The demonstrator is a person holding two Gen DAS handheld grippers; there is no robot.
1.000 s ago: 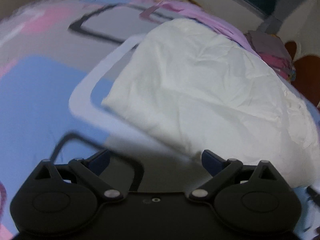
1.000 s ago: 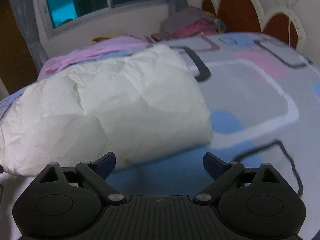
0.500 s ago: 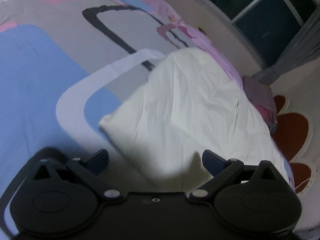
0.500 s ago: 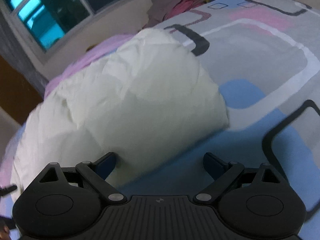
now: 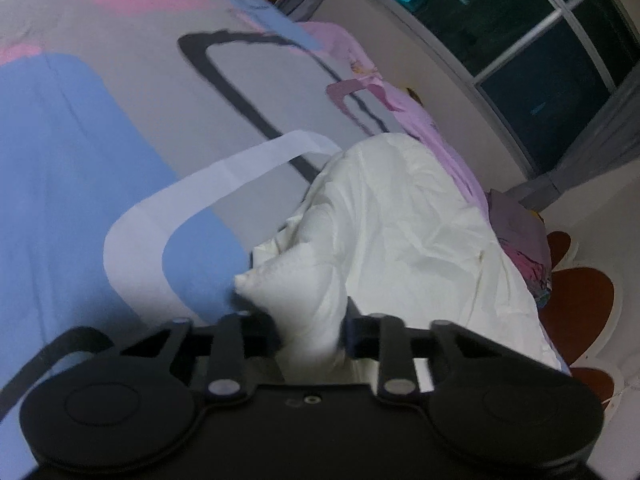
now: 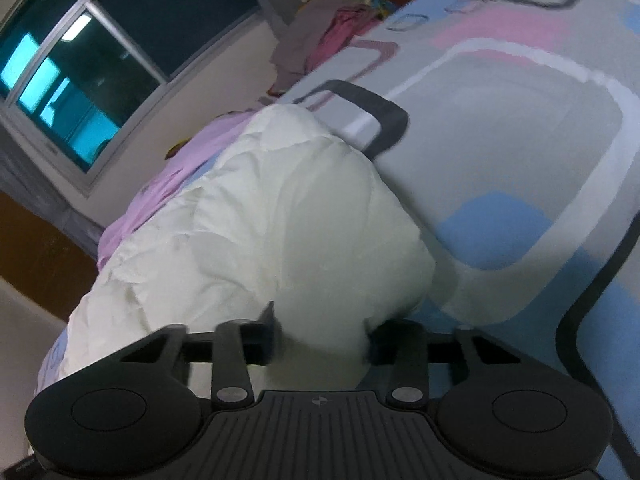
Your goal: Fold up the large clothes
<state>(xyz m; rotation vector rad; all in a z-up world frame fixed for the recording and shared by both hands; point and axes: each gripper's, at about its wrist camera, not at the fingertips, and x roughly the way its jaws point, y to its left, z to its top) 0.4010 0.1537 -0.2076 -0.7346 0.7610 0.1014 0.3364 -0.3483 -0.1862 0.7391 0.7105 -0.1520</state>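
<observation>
A large cream-white garment [image 5: 400, 240] lies folded on the patterned bedspread [image 5: 80, 160]. In the left wrist view its near left corner bunches up between the fingers of my left gripper [image 5: 310, 330], whose jaws are closing and pinch the cloth. The right wrist view shows the same white garment [image 6: 280, 220] from its other end. There my right gripper [image 6: 320, 340] has its jaws closing on the near right corner, with cloth squeezed between the pads. The cloth lifts and wrinkles at both pinched corners.
A pink sheet [image 5: 400, 112] lies along the far side of the garment. A heap of grey and pink clothes [image 6: 320, 40] sits by the brown headboard [image 5: 576, 304]. A dark window [image 5: 520, 40] is beyond the bed. The bedspread [image 6: 520, 140] spreads wide to either side.
Both grippers rolled and moved in over the garment's near corners. Their jaws went from wide open to pinched on the cloth, which now bunches between the fingers.
</observation>
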